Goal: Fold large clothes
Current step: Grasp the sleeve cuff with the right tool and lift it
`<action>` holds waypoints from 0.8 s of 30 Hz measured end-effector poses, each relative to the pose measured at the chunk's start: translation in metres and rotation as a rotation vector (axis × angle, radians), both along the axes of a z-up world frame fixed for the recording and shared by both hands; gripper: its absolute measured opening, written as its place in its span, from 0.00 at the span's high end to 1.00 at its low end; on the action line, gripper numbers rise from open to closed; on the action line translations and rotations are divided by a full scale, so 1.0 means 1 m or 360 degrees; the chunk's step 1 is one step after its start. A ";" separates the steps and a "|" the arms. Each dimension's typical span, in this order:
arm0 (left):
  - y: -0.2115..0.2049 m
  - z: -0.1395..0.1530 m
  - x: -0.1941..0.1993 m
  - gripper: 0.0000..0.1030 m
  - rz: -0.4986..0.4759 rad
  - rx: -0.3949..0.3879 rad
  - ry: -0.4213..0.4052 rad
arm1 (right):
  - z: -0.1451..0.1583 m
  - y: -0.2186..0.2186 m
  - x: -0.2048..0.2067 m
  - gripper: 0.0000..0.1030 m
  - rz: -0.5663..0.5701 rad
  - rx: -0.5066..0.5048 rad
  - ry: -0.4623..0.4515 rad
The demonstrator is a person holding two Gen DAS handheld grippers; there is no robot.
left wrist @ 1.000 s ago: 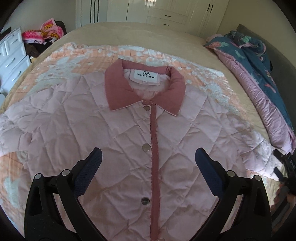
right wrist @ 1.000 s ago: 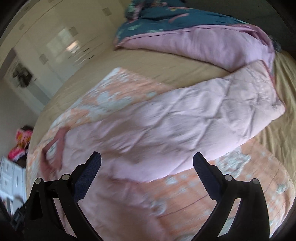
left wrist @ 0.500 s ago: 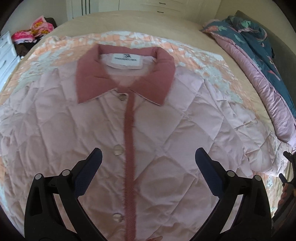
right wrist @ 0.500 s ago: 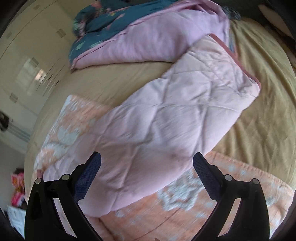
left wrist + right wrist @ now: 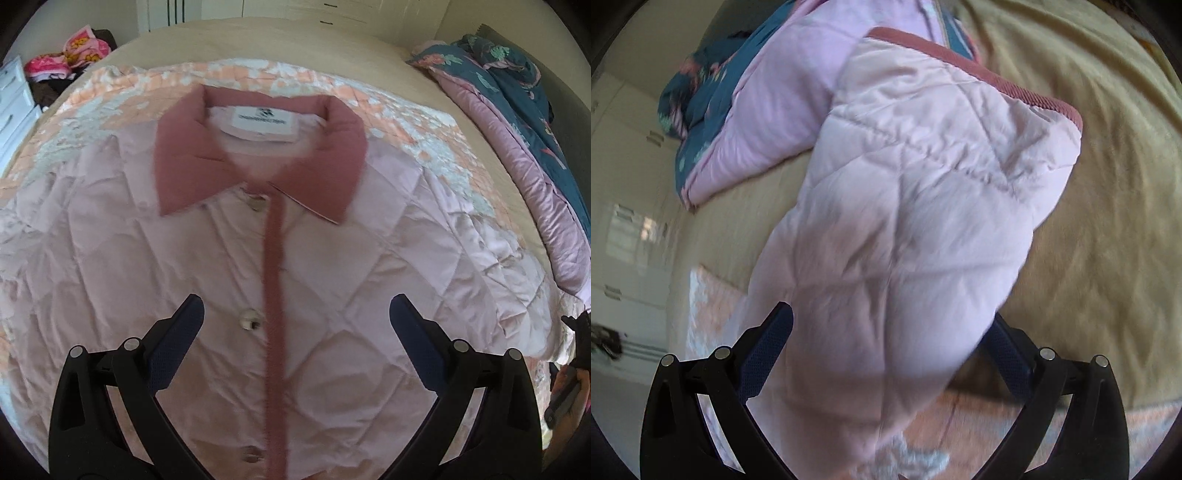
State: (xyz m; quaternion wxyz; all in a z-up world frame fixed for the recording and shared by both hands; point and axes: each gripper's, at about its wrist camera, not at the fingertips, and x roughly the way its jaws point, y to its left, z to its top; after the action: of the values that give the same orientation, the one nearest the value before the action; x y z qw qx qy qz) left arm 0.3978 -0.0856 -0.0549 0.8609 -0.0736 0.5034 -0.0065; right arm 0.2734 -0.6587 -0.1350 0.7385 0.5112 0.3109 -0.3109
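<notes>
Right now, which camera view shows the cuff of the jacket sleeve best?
The right wrist view shows it best: the sleeve fills the middle of the picture, and its dark pink cuff lies at the far end on the tan bedcover. The left wrist view shows the jacket front and collar; there the sleeve runs toward the right edge and no cuff shows.

Quilted satiny jacket, seemingly corduroy collar, matt textured fingers

White wardrobe, beige bed, perhaps drawers
</notes>
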 end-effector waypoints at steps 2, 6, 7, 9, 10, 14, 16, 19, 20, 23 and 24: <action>0.006 0.002 -0.001 0.08 0.0011 0.0013 -0.0003 | 0.000 -0.004 -0.006 0.23 -0.0033 -0.0004 -0.0083; 0.023 0.012 -0.008 0.08 0.0033 0.0025 -0.0032 | 0.006 -0.003 -0.017 0.65 -0.0066 -0.0046 -0.0287; 0.027 0.014 -0.011 0.08 0.0040 0.0031 -0.0040 | 0.010 -0.001 -0.017 0.69 -0.0056 -0.0067 -0.0319; 0.035 0.019 -0.016 0.08 0.0057 0.0022 -0.0045 | 0.025 0.007 -0.017 0.79 0.0006 -0.0148 -0.0414; 0.040 0.021 -0.018 0.08 0.0060 0.0018 -0.0046 | 0.033 0.010 -0.017 0.80 0.0032 -0.0182 -0.0448; 0.057 0.036 -0.030 0.08 0.0069 0.0015 -0.0075 | 0.079 0.039 -0.011 0.85 0.0234 -0.0369 -0.0610; 0.063 0.045 -0.036 0.08 0.0054 0.0015 -0.0096 | 0.102 0.056 -0.007 0.86 0.0357 -0.0461 -0.0677; 0.072 0.060 -0.044 0.08 0.0030 0.0048 -0.0131 | 0.135 0.089 0.001 0.86 0.0542 -0.0586 -0.0748; 0.076 0.065 -0.046 0.08 0.0028 0.0054 -0.0146 | 0.145 0.102 0.004 0.87 0.0605 -0.0630 -0.0760; 0.091 0.081 -0.053 0.08 0.0050 0.0042 -0.0194 | 0.168 0.138 0.014 0.87 0.0755 -0.0721 -0.0789; 0.097 0.087 -0.055 0.08 0.0063 0.0028 -0.0208 | 0.175 0.148 0.017 0.87 0.0796 -0.0735 -0.0801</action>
State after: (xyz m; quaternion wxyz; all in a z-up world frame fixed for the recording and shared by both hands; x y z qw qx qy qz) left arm 0.3432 0.0111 0.0319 0.8926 -0.0755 0.4445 0.0102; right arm 0.2900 -0.5104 0.0401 0.9392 0.3011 0.1575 -0.0490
